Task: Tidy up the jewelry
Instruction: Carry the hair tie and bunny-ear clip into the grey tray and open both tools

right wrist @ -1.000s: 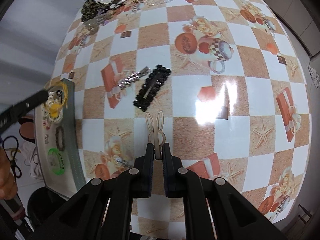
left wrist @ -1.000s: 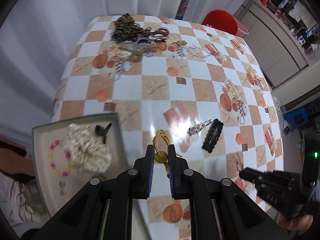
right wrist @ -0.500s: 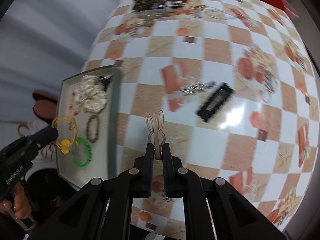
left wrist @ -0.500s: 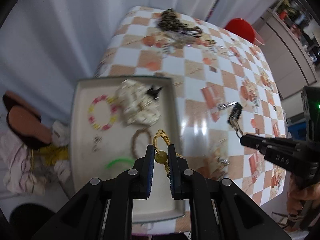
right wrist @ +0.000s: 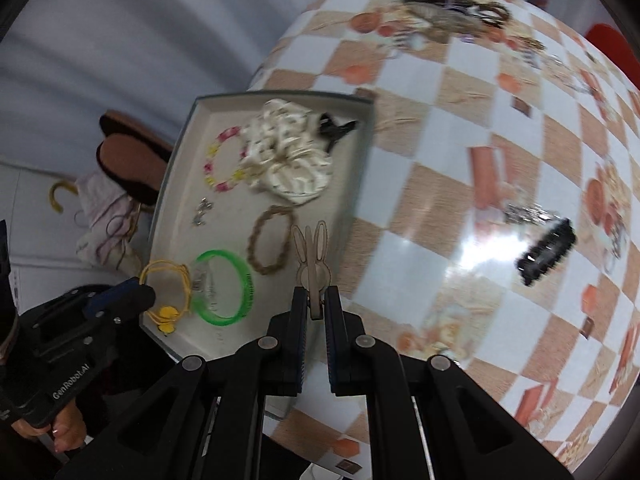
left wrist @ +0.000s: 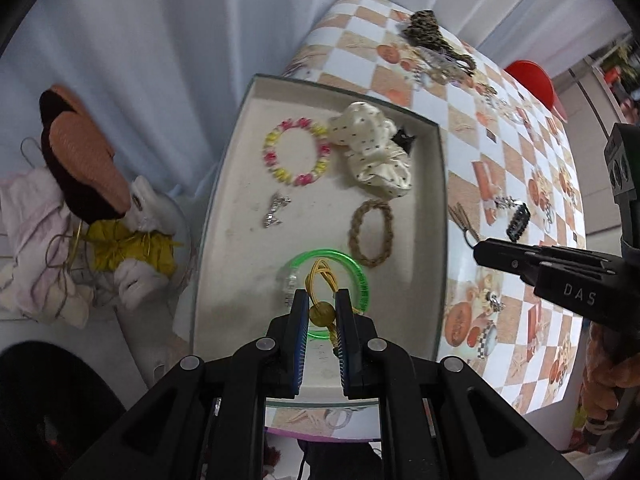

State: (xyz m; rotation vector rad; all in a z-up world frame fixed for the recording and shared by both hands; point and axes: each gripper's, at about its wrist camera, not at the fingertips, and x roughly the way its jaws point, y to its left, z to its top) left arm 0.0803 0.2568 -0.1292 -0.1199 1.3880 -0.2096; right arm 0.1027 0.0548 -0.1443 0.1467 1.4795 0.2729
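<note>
Both grippers have swung over from the checkered table (right wrist: 440, 208) to the grey tray (left wrist: 224, 184) at its edge. Above the tray's near end, the left gripper (left wrist: 322, 312) is clamped on a yellow hair tie (left wrist: 320, 280) by its bead, the loop hanging over the green bangle (left wrist: 362, 280) lying in the tray. Over the tray's table-side rim, the right gripper (right wrist: 314, 308) is clamped on a tan bunny-ear clip (right wrist: 310, 256). Inside the tray also lie a cream scrunchie (left wrist: 376, 148), a beaded bracelet (left wrist: 296, 152) and a braided band (left wrist: 372, 232).
</note>
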